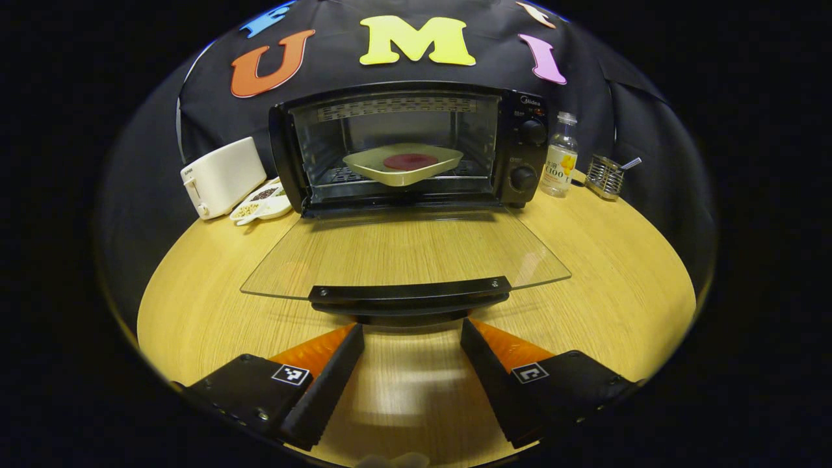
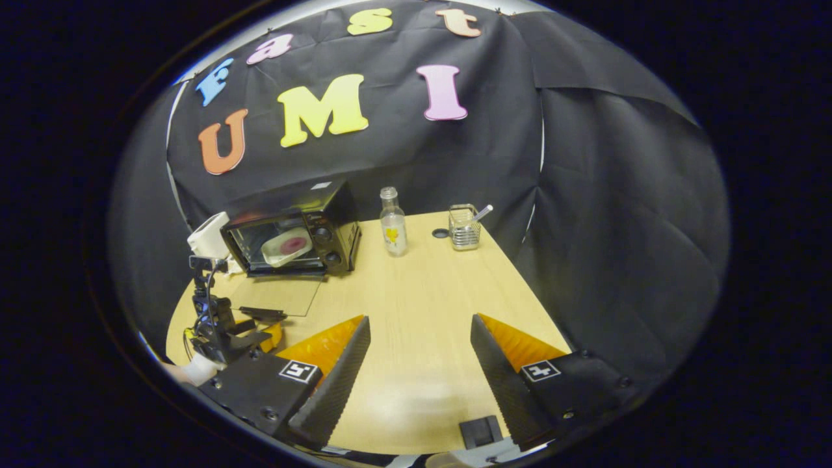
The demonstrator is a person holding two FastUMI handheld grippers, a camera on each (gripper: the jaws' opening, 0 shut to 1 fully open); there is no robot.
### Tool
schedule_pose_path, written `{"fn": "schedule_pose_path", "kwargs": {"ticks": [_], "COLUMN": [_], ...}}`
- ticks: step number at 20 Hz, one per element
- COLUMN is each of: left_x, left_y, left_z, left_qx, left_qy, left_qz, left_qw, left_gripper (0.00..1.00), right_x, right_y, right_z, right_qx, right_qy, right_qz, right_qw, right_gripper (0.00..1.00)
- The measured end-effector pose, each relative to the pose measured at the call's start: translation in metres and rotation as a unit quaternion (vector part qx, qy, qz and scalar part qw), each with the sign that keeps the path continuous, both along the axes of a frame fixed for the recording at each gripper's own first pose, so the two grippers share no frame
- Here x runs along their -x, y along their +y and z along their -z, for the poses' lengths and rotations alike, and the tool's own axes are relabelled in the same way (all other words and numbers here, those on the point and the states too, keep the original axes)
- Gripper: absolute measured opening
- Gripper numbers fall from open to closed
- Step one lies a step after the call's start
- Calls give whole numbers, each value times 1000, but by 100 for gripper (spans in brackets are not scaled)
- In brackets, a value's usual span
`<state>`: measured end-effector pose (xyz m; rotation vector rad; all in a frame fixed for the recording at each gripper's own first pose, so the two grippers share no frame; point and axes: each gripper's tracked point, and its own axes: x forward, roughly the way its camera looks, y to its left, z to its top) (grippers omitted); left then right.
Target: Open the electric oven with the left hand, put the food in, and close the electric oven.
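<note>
Black electric oven (image 1: pixel 416 149), glass door (image 1: pixel 403 250) folded flat open, cream plate of red food (image 1: pixel 408 162) inside

One oven (image 1: pixel 416 146) holding one plate (image 1: pixel 403 166); beside it, one toaster (image 1: pixel 221 177), one bottle (image 1: pixel 560 156), one wire holder (image 1: pixel 604 175).

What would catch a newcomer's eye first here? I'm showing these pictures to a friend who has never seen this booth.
The black oven at the back of the round wooden table, with its glass door folded down flat. Inside, on the rack, sits a pale tray with a dark red round of food. Next come the open left gripper just short of the door's handle, and the white toaster left of the oven.
</note>
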<state>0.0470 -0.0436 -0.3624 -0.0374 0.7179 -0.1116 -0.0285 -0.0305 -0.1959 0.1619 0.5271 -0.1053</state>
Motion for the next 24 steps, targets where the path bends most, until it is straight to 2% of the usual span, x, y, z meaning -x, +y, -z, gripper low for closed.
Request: {"fn": "schedule_pose_path", "kwargs": {"ticks": [4,5,8,10,13,14,15,17,19,20,24], "left_x": [0,-1,-6,-14,-32,-38,-47,-54,-68,-74,-89], "left_y": [0,1,4,5,5,3,2,2,3,4,9], "left_z": [-4,-6,-21,-38,-66,-76,-86,-110,-121,-127,-138], "left_qx": [3,0,3,6,7,12,17,18,15,15,3], "left_qy": [13,12,7,-8,-29,-34,-42,-58,-71,-80,-99], "left_qz": [4,6,6,6,8,7,4,1,1,0,1], "left_qw": [1000,1000,1000,1000,1000,999,999,998,997,997,995], "left_gripper": [97,96,96,97,97,97,100,99,98,98,98], "right_x": [6,6,8,8,10,10,9,9,11,13,24], "right_y": [6,6,6,7,6,7,6,1,-4,-8,-18], "right_z": [1,1,-2,-3,-2,-1,-1,0,-2,-3,-2], "right_qx": [-10,-10,-16,-16,-27,-37,-43,-47,-54,-54,-63], "right_qy": [2,2,-1,-4,-4,-2,-4,-9,-13,-16,-21], "right_qz": [20,25,41,46,53,55,59,65,72,77,92], "right_qw": [1000,1000,999,999,998,998,997,997,996,995,994], "right_gripper": [96,99,96,99,99,96,96,99,96,99,96]}}
